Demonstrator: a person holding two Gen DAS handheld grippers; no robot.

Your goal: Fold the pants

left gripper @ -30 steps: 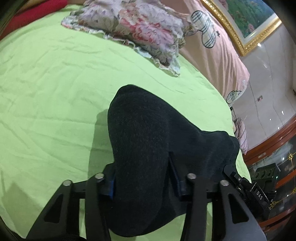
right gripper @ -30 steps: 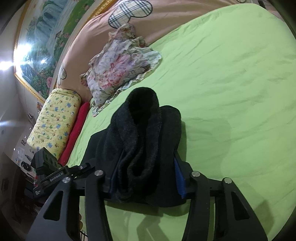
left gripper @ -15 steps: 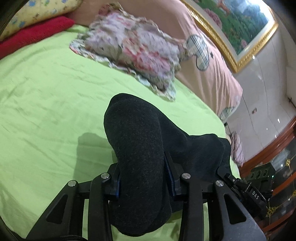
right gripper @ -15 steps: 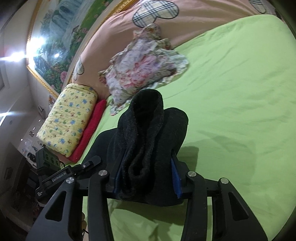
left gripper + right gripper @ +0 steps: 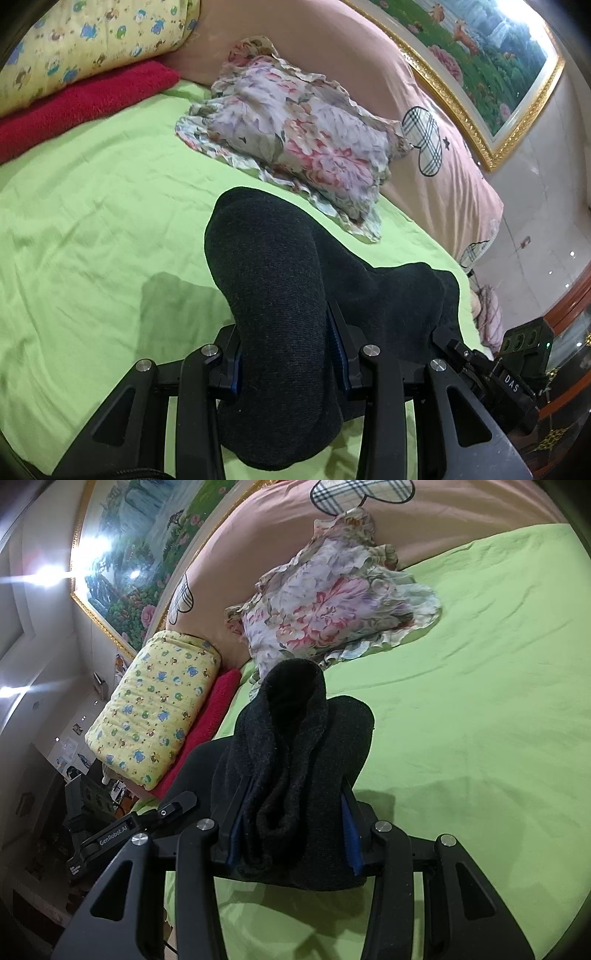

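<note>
The dark grey pants are bunched into a thick folded bundle, held above the green bed sheet. My left gripper is shut on one end of the bundle. My right gripper is shut on the other end of the pants, where the fuzzy inner layers show. Each gripper appears at the edge of the other's view: the right one at the lower right, the left one at the lower left. The fingertips are hidden by cloth.
A floral pillow lies on the sheet ahead. A red towel and a yellow patterned quilt sit at the bed's head by the pink headboard. A framed painting hangs above. The bed's edge and wooden furniture are on the right.
Both grippers have risen and tilted up with the pants, so more of the pillow, headboard and quilt is in view. The grip on the bundle has not changed.
</note>
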